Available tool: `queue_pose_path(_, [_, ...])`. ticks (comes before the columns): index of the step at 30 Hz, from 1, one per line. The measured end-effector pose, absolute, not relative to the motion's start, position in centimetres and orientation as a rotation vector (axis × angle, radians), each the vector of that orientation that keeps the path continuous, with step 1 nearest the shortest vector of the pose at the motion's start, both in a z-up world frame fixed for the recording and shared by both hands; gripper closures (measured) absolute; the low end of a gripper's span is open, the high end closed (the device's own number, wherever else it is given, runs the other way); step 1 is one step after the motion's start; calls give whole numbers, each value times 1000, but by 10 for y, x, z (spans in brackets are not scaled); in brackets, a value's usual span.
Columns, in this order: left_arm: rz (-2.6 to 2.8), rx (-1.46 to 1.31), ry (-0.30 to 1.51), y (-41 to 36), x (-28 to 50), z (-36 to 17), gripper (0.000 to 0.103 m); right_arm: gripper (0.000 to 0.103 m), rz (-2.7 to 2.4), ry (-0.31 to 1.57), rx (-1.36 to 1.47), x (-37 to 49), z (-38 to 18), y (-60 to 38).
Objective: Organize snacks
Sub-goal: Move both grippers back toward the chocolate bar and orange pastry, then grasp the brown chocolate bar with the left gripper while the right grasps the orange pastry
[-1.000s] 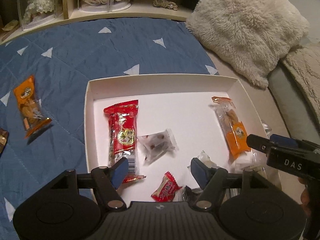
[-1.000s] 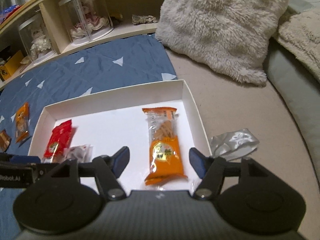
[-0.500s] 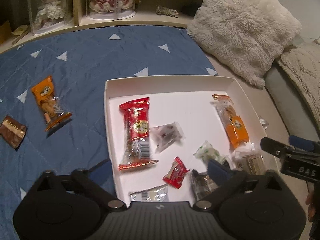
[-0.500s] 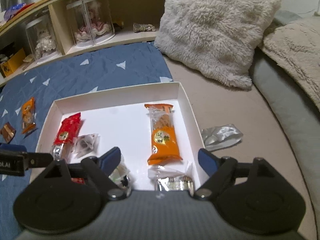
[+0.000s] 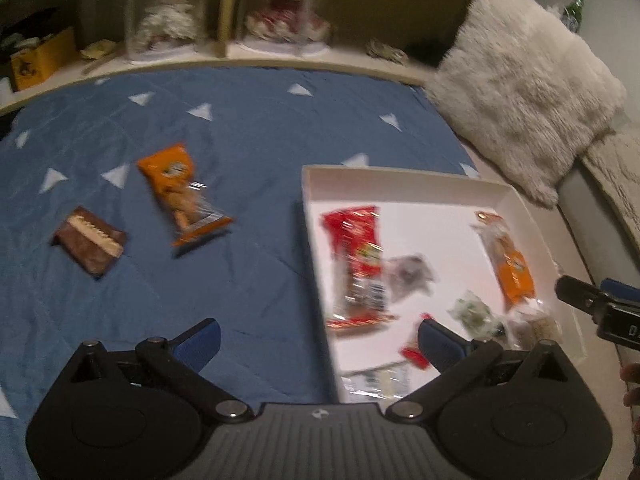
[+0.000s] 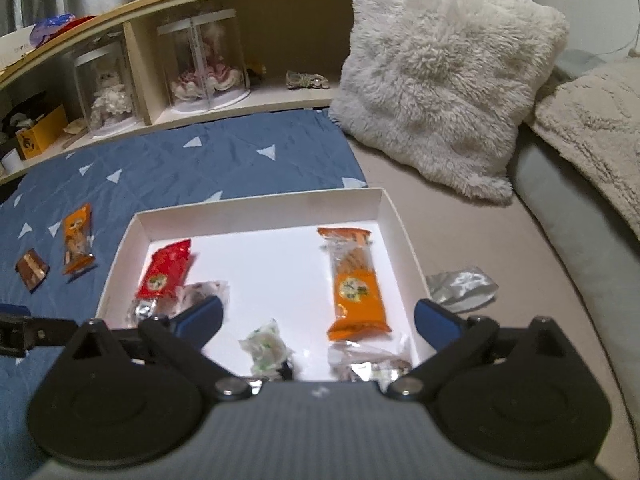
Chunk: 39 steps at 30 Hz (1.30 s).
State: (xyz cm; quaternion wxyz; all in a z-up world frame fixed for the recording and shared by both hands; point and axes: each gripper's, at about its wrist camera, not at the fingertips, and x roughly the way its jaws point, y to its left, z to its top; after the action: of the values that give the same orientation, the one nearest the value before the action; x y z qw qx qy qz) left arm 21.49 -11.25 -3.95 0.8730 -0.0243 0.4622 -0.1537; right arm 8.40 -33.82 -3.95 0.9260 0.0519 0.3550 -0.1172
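Note:
A white tray on the blue quilt holds a red packet, an orange cracker packet, a green-white candy and several small wrapped pieces. An orange packet and a brown bar lie on the quilt to the tray's left. My left gripper hangs open over the tray's left rim, nothing between its fingers. My right gripper hovers above the tray's near end, jaws opening and empty.
A crumpled silver wrapper lies just outside the tray's right wall. A fluffy pillow and a beige blanket rise at the back right. A low shelf with glass domes borders the quilt's far edge.
Both pairs of jaws have spread wide. The left view slid left, bringing the quilt's orange packet and brown bar to the middle. The right view drew back, showing more of the tray's near end.

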Motion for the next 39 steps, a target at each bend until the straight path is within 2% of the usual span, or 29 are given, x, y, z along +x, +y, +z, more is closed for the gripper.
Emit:
queue_pose_path(12, [-133,-151,960,-12,236,-52,0,0,-135,725,87,109,-45,-293])
queue_pose_path(21, [6,-420,931,52,264,-73,0,0,-4,676,57,131,-51,-240])
queue_pose_path(29, [113,-601,892,71,301,-88,0,0,132,594,19,159,-57,-186])
queue_pose_path(39, [220,-490,894,65,344,-108,0,0,213,606,-98,221,-73,-147])
